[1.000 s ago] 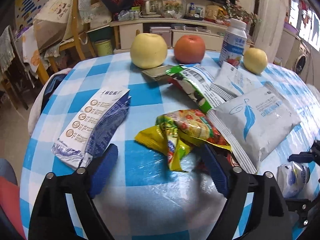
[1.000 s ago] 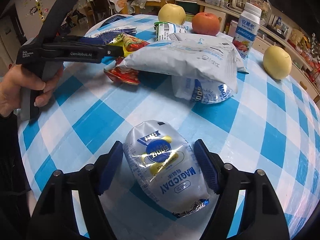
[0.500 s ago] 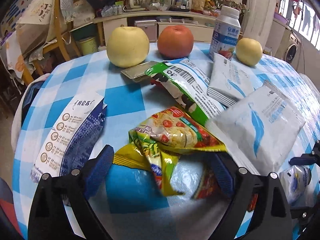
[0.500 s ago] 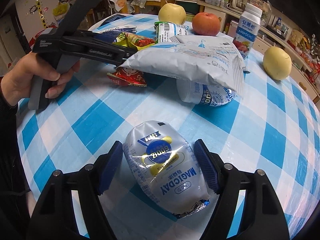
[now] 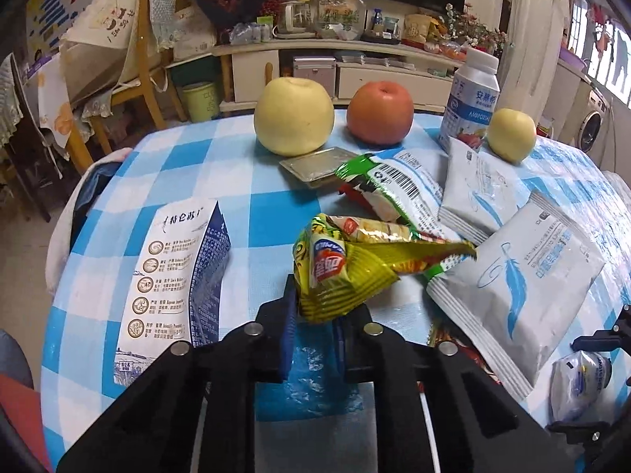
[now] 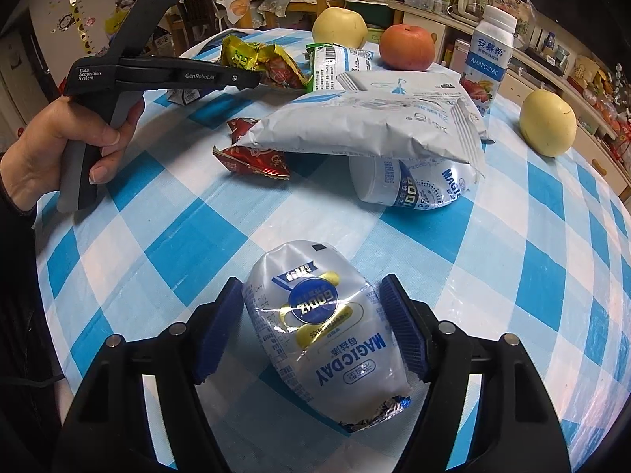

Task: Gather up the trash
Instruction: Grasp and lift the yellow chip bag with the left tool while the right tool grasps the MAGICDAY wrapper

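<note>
Two grippers work over a round table (image 6: 532,260) covered with a blue and white checked cloth. The left gripper (image 5: 313,315) has just been closing, and its blue pads now pinch the crumpled yellow snack wrapper (image 5: 343,272), which is bunched up between them at the near middle of the table. In the right wrist view a hand (image 6: 59,149) squeezes the handle of this tool on the left side.

The right gripper (image 6: 311,327) stands fairly wide, and its jaws have been closing a little. The silver MAGICDAY pouch (image 6: 327,335) lies on the cloth between the pads; the left pad is at its edge, the right pad is just beside it, and I cannot tell if they press on it.

More trash lies around: a large white packet with a blue feather (image 5: 516,291) to the right, a smaller white packet (image 5: 477,193) farther back, a green and white wrapper (image 5: 394,185), a red wrapper (image 6: 252,157) partly under the large packet, and a blue and white carton sleeve (image 5: 173,283) on the left. At the far edge stand a large yellow apple (image 5: 294,116), a red apple (image 5: 380,112), a yogurt bottle (image 5: 471,98) and a small yellow apple (image 5: 510,134).
</note>
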A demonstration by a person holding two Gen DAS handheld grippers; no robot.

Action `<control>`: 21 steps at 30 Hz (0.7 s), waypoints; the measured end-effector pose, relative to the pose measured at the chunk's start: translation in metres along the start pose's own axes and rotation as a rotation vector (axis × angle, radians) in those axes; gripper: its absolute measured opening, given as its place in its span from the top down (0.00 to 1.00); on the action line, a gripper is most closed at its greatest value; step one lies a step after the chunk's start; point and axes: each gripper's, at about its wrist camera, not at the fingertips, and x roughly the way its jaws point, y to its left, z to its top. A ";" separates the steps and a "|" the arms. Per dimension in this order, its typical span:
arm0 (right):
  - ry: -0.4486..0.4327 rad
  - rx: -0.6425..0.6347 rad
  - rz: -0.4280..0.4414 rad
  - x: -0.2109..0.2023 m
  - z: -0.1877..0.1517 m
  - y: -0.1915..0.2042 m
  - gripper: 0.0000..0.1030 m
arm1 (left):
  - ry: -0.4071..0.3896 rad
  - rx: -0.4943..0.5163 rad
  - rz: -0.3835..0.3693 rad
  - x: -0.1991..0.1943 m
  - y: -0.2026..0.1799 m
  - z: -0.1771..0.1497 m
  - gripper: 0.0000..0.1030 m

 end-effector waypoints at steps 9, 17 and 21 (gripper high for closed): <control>-0.005 -0.018 -0.008 -0.003 0.002 0.003 0.37 | -0.055 -0.038 -0.032 -0.024 0.006 0.000 0.85; -0.043 -0.012 -0.027 -0.013 0.004 0.003 0.37 | -0.091 -0.071 -0.037 -0.047 0.016 0.000 0.85; -0.068 -0.012 -0.033 -0.020 0.006 0.005 0.37 | -0.104 -0.076 -0.044 -0.059 0.018 -0.002 0.85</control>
